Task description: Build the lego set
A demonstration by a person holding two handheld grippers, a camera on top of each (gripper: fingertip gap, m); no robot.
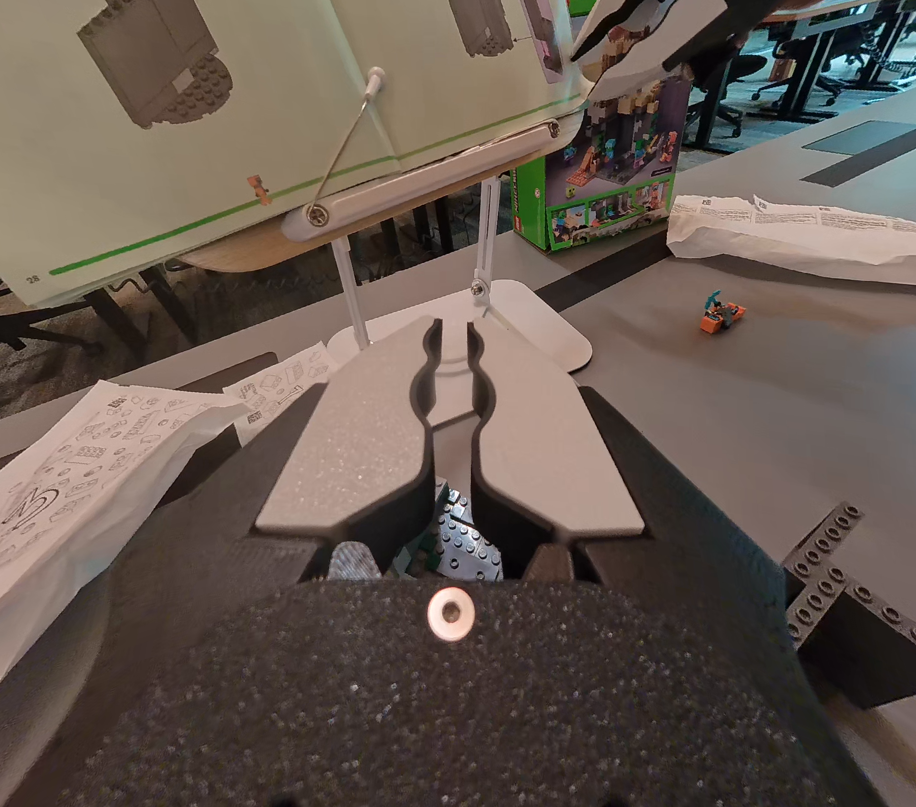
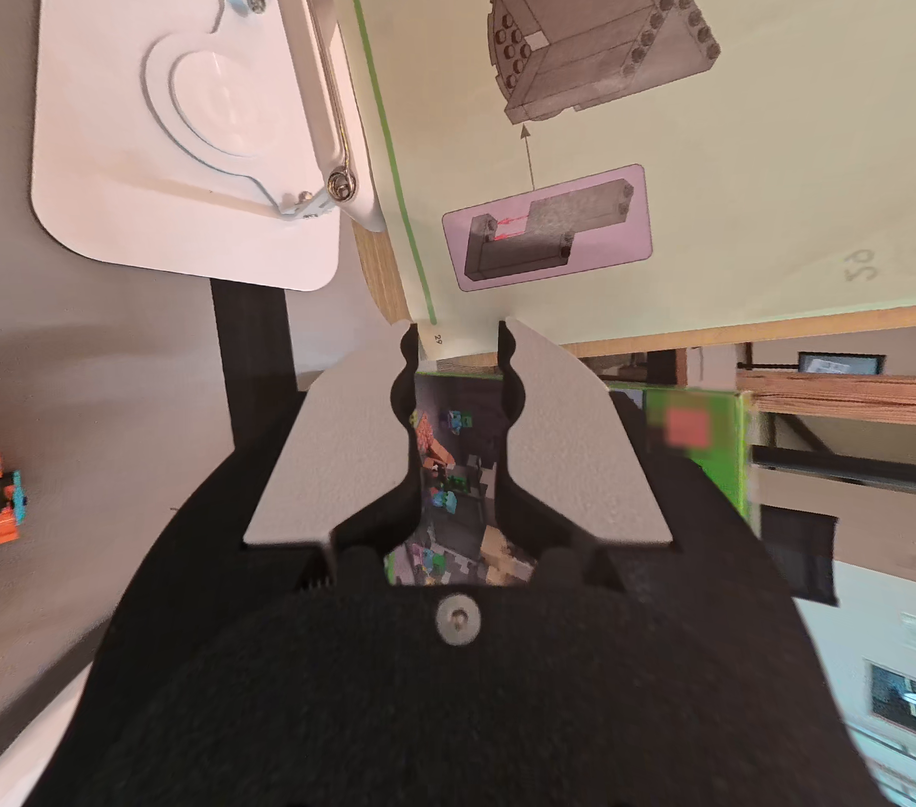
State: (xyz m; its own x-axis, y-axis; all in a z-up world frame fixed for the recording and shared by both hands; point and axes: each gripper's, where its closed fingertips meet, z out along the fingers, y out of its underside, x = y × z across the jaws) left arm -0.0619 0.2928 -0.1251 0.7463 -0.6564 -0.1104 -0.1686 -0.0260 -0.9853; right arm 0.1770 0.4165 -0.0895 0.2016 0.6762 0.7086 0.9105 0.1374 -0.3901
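The left gripper (image 1: 453,327) hangs above the grey table (image 1: 743,386) with its jaws slightly parted and nothing between them. Below its fingers, partly hidden, lie grey studded lego plates (image 1: 463,550). Taking the white book stand (image 1: 495,327) as landmark: the stand's flat base sits on the table just beyond the left gripper's tips, and its ledge holds up the open instruction booklet (image 1: 248,39), pinned by a wire page clip (image 1: 347,138).

The booklet's pale pages show drawings of a dark grey walled block on a rounded studded base; a green stripe runs along the page bottoms. The right gripper (image 2: 458,329), rolled on its side, has its jaws apart with the booklet's lower right page corner (image 2: 436,339) between the tips; whether they touch the paper I cannot tell.

Right of and behind the stand stands the green lego box (image 1: 609,188). Right of the stand's base, well apart from it, a small orange and teal lego figure (image 1: 721,317) lies on the table. Nearer than the stand on the right is a dark grey studded lego wall (image 1: 832,585). Left of the stand lie white paper parts bags (image 1: 99,485); another paper bag (image 1: 793,233) lies beside the box.
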